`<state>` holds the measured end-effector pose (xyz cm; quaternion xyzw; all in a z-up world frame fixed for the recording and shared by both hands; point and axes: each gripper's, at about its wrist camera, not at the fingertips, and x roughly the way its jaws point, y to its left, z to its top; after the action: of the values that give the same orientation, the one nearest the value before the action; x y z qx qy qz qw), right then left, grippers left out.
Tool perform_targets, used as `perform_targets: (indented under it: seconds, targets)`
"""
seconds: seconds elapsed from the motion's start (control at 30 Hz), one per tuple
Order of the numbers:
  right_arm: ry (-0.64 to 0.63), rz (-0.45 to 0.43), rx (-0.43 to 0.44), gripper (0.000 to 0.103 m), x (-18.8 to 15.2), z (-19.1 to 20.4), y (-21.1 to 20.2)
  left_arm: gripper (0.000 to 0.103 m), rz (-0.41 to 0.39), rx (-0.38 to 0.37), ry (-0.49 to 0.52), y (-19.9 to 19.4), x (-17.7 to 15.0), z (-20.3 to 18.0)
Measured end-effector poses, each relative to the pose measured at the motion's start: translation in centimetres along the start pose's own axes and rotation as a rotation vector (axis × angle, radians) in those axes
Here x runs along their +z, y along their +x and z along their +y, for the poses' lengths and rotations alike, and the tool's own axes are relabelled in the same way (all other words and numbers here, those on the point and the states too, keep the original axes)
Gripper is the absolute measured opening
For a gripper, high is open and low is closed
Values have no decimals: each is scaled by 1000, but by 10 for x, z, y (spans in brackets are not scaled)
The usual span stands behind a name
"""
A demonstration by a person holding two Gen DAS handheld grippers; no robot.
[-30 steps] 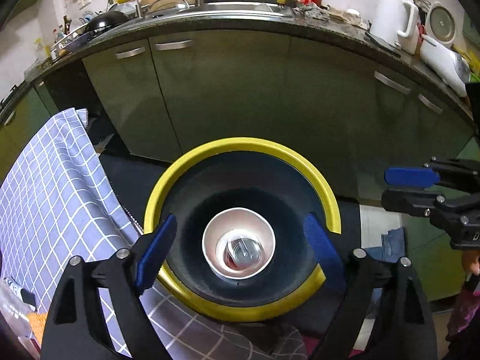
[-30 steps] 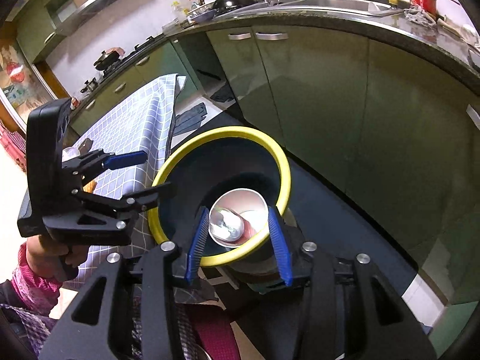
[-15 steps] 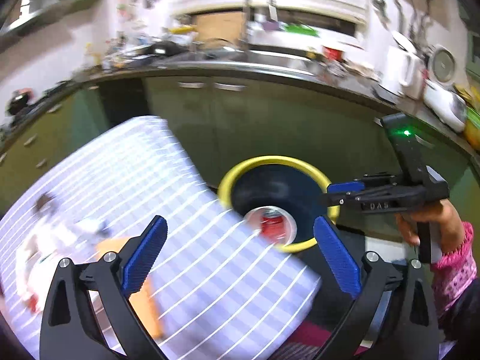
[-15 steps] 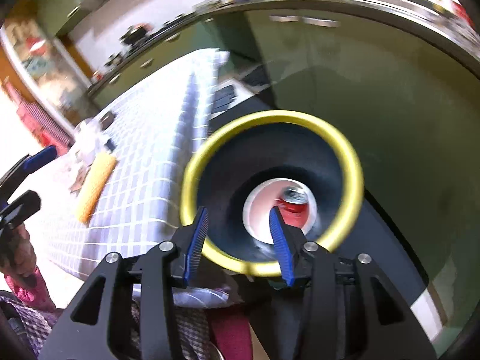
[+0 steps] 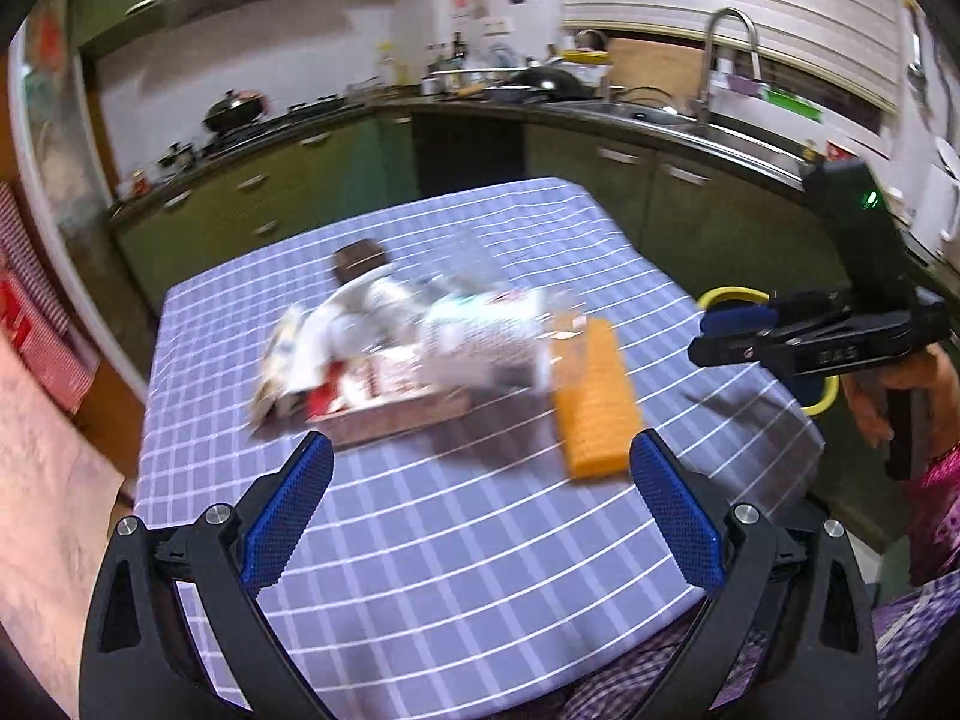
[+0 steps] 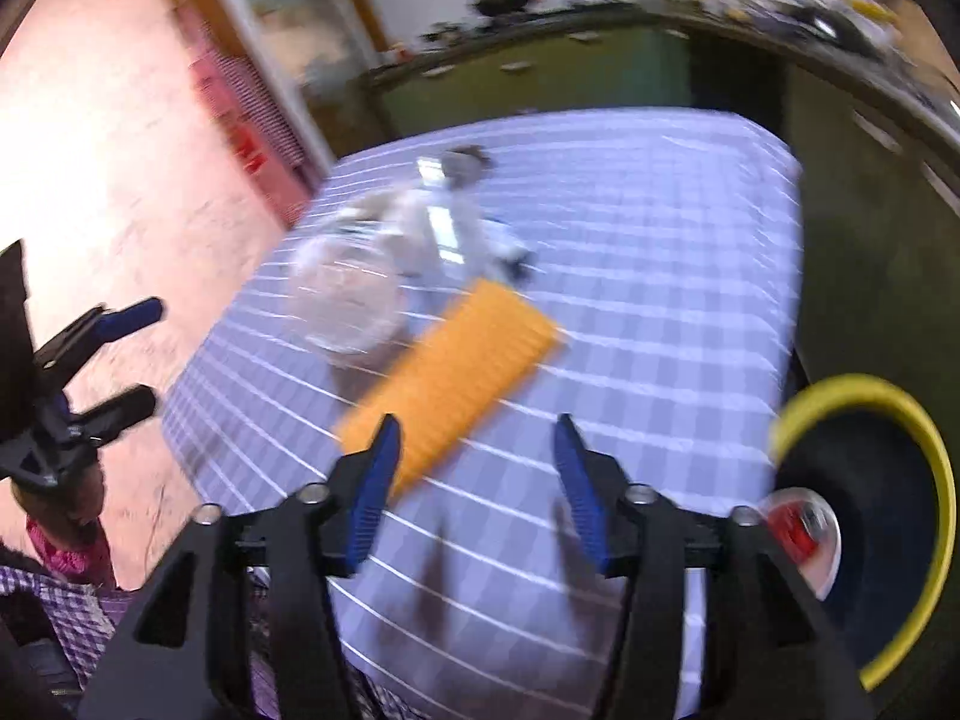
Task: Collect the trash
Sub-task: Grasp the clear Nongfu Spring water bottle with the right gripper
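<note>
My left gripper hangs over the near edge of the table with its two blue fingers spread wide and nothing between them. My right gripper is over the near right side of the table, its blue fingers also apart and empty. From the left camera I can see the right gripper out to the right, and its jaws look open there too.

Under both is a table with a purple cloth with white check lines. A flat orange ridged pack lies just past my left gripper, a bit to the right. Left of it sits a blurry pile of white wrappers and paper packs, touching the orange pack. A clear round plastic lid or cup lies at the left of the pile in the right camera.

The black bin with a yellow rim stands just beside the table's right edge. Inside it I see a white paper cup with something red in it.
</note>
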<state>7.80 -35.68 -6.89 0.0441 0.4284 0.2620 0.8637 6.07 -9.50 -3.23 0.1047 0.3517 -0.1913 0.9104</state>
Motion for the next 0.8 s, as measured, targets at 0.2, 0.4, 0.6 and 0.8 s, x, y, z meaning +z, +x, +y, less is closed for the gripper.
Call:
perform_targets:
  seconds: [0.2,0.4,0.6,0.8]
  targets:
    - [-207,5,45,83,50,51,18,98,-15,12,-44,-3,-8,19]
    - [-301,252,42,83,109,77,81,98,-13,17,-46,-5,-24,16]
    - [-323,476,8,76,124,79,132,98,-19,20,-45,-6,-25,16]
    - [-359,598,-38,75,132,81,156,98,-8,10,-56,0,-28,18]
